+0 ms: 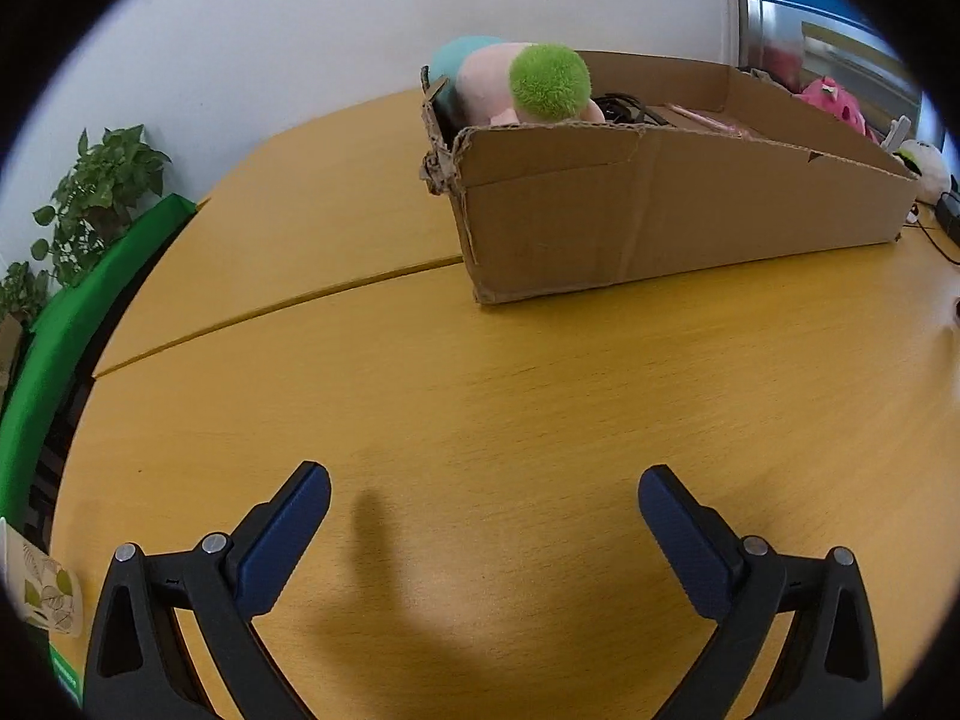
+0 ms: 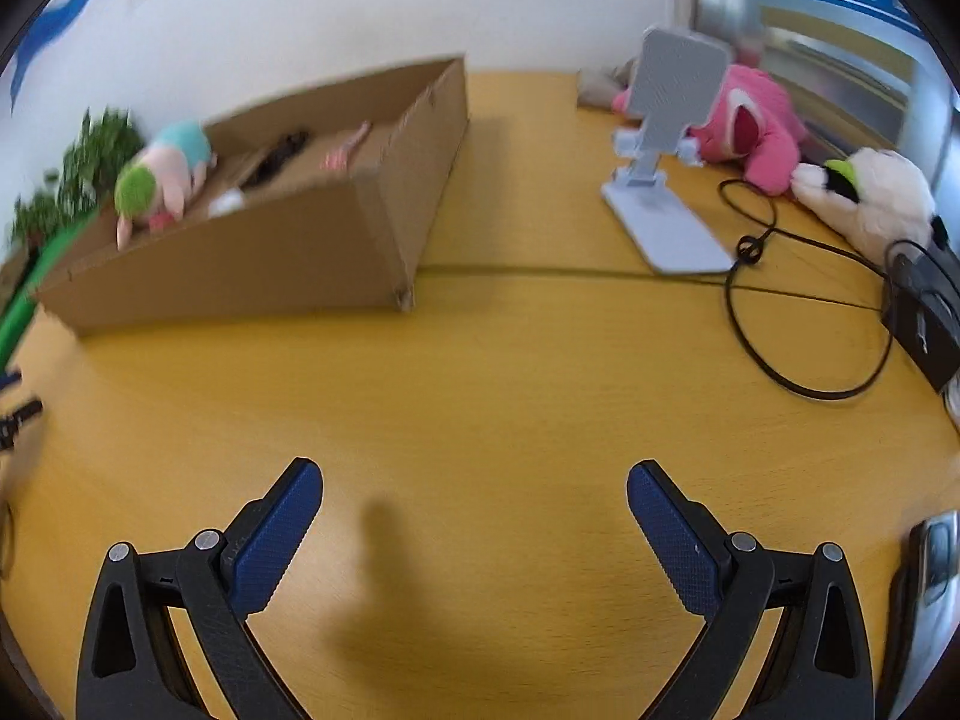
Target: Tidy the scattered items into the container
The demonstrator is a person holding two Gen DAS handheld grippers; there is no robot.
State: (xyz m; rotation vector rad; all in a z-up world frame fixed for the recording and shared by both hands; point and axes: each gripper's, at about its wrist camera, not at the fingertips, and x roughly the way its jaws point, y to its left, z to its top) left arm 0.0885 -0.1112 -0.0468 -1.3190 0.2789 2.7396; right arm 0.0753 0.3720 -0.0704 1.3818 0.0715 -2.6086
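Yellow wooden table, left gripper and right gripper both wide open holding nothing, cardboard box ahead, plush doll inside, pink plush toy ahead-right of right gripper.

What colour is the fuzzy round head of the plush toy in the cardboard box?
Bright green fuzzy head; sharpest in the left wrist view.

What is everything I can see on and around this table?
Table: one, yellow wood.
Cardboard box: one, brown, on table.
Stuffed toy: one, pink with green head, in box.
Phone stand: one, grey, right of box.
Pink plush: one, behind stand.
White plush: one, far right.
Cable: one, black, looped.
Plant: green, left.
Left gripper: black, blue fingers, open.
Right gripper: same, open.
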